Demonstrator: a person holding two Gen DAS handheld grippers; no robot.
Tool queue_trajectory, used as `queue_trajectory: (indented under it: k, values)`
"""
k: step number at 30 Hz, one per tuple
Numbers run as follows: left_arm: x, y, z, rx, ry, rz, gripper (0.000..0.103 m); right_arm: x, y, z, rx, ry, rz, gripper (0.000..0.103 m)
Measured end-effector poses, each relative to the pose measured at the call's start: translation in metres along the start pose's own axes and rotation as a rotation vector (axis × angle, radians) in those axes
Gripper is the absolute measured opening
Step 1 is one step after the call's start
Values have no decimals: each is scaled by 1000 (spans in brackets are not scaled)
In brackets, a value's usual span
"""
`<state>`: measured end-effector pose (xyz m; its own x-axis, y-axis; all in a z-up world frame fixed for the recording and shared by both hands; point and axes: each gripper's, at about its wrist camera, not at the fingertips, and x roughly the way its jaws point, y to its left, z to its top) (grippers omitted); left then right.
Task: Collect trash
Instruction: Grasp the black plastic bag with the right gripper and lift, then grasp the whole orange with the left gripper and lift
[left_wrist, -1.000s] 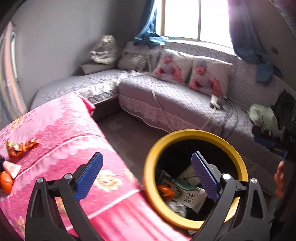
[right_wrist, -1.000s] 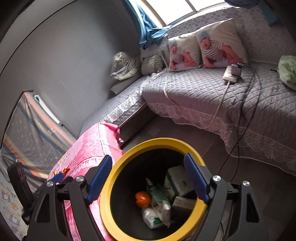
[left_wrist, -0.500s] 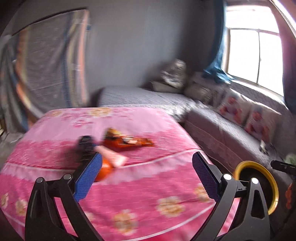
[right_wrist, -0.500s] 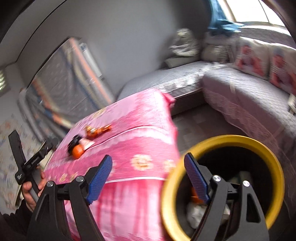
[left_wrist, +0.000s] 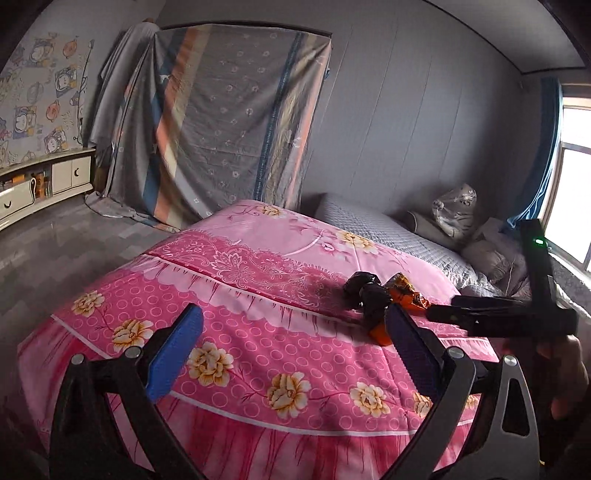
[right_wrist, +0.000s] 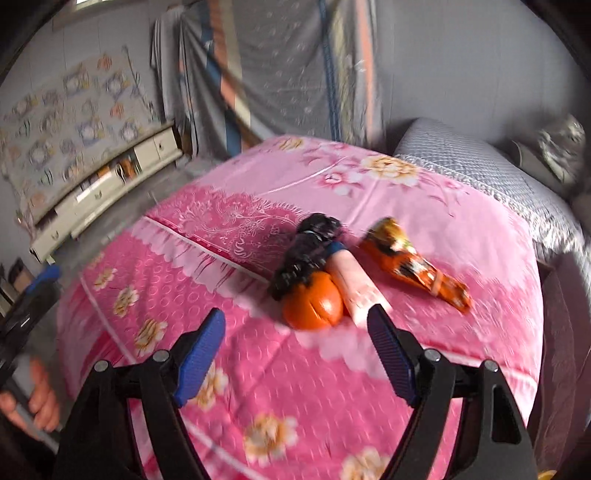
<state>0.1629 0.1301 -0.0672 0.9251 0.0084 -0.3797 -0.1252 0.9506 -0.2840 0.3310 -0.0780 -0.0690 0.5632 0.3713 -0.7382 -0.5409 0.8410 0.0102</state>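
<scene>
Pink floral bedspread (right_wrist: 369, 387) over table, trash cluster near its far edge: black crumpled bag (right_wrist: 308, 251), orange fruit (right_wrist: 314, 304), pale pink tube (right_wrist: 356, 288), orange snack wrapper (right_wrist: 413, 264), right gripper (right_wrist: 295, 349) fingers spread just short of fruit, left gripper (left_wrist: 291, 350) spread, empty

Bare pink bedspread (right_wrist: 280, 387) lies between the wide-spread right gripper (right_wrist: 295, 349) and the orange fruit (right_wrist: 314, 306). A black bag (right_wrist: 306, 251), pink tube (right_wrist: 356, 291) and orange wrapper (right_wrist: 413, 264) crowd behind it.
</scene>
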Motion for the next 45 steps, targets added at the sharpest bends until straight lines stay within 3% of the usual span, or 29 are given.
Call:
queue_trajectory:
  k: [7, 10, 12, 14, 16, 18, 21, 26, 33, 39, 45]
  values:
    - [6, 19, -7, -21, 25, -7, 94, 85, 13, 38, -44, 143, -153, 72]
    - [12, 23, -10, -30, 51, -10, 94, 106, 13, 39, -62, 194, -193, 59]
    - [15, 23, -12, -22, 64, -8, 94, 115, 11, 39, -48, 212, -198, 36]
    - [18, 20, -13, -6, 80, -11, 94, 117, 8, 38, -27, 213, -195, 28]
    - [22, 16, -15, 14, 97, -14, 94, 116, 4, 35, 1, 230, -137, 24]
    - [26, 9, -17, 37, 114, -18, 94, 108, -1, 32, 32, 231, -79, 23]
    - [35, -3, -17, 82, 141, -34, 94, 79, -16, 29, 133, 216, 99, 23]
    - [56, -32, -17, 169, 200, -87, 94, 10, -57, 17, 282, 84, 231, 23]
    - [108, -81, -13, 287, 311, -167, 94, -64, -100, -32, 391, -52, 253, 23]
    - [159, -114, -20, 357, 435, -231, 94, -88, -112, -73, 432, -79, 263, 23]
    - [196, -127, -27, 393, 503, -236, 94, -106, -122, -103, 482, -114, 282, 23]
